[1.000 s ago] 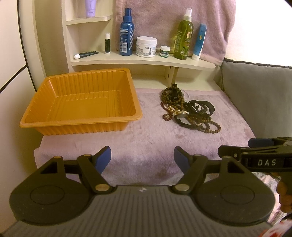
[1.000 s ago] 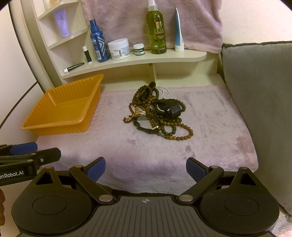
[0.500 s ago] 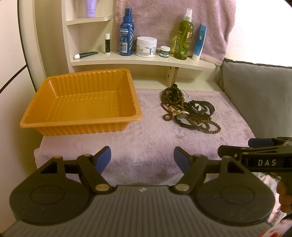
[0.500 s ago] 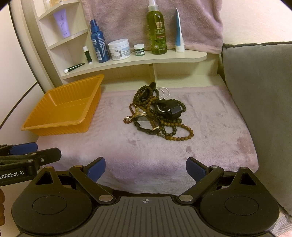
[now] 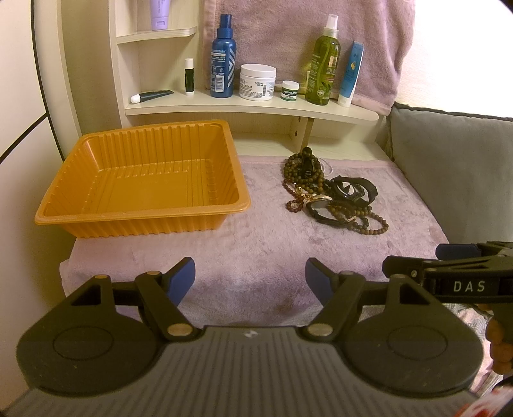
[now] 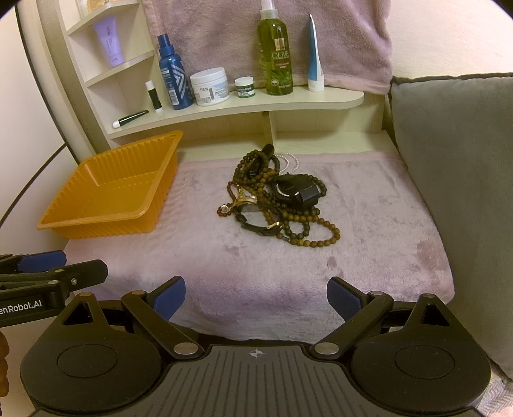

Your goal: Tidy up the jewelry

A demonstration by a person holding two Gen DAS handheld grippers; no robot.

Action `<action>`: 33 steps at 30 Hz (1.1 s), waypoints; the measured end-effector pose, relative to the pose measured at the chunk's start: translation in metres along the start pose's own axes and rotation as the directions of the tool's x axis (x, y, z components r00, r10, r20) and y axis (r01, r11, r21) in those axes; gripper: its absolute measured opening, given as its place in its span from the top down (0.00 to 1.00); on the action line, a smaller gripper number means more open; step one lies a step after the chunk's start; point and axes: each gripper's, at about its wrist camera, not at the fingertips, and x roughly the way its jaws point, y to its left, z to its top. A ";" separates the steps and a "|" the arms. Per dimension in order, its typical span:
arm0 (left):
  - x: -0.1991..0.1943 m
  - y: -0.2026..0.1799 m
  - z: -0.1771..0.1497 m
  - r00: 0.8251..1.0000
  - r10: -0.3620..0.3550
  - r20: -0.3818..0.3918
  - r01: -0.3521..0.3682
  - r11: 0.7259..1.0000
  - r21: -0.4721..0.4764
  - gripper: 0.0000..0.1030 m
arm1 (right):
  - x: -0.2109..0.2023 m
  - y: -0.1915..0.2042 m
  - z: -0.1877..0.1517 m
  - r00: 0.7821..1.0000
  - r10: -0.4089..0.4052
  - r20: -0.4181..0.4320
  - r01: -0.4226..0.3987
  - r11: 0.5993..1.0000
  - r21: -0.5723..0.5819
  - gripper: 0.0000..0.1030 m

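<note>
The purple tube (image 5: 159, 14) at twelve o'clock is cut off by the top edge of the left wrist view. Only part of the right gripper (image 5: 449, 266) shows, at three o'clock, its body running off the right edge. In the jewelry pile (image 6: 275, 199), strands overlap so that it cannot be told where one bead necklace ends. The pearl strand (image 6: 288, 160) is mostly hidden behind the pile. Small print on the white jar (image 6: 210, 86) is unreadable.
</note>
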 end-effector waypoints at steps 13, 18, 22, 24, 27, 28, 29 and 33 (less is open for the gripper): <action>0.000 0.000 0.000 1.000 0.000 0.000 0.000 1.000 -0.001 0.28 | 0.000 0.001 0.000 1.000 0.000 0.000 0.000 1.000 0.000 0.08; 0.000 0.000 0.000 1.000 -0.001 0.000 0.001 1.000 -0.001 0.28 | 0.001 0.001 0.000 1.000 0.000 0.000 0.000 1.000 0.001 0.08; 0.000 0.000 0.000 1.000 -0.001 0.000 0.001 1.000 -0.001 0.28 | 0.001 0.001 0.000 1.000 0.000 0.000 0.000 1.000 0.001 0.08; 0.000 0.000 0.000 1.000 -0.001 0.000 0.001 1.000 -0.001 0.28 | 0.001 0.000 0.000 1.000 0.000 0.000 0.000 1.000 0.001 0.08; 0.000 0.000 0.000 1.000 0.000 -0.001 0.000 1.000 -0.002 0.28 | 0.003 -0.005 -0.004 1.000 -0.001 0.000 0.001 1.000 0.002 0.08; 0.000 0.000 0.000 1.000 -0.001 -0.001 0.001 1.000 -0.002 0.28 | -0.001 -0.002 0.001 1.000 -0.001 0.000 0.001 1.000 0.002 0.08; -0.001 0.004 0.007 1.000 -0.001 -0.002 0.001 1.000 -0.002 0.28 | -0.002 -0.002 0.002 1.000 -0.001 0.000 0.001 1.000 0.002 0.08; 0.000 0.008 0.008 1.000 -0.005 -0.004 0.005 1.000 -0.008 0.28 | 0.000 0.000 0.003 1.000 0.000 0.003 0.000 1.000 0.006 0.08</action>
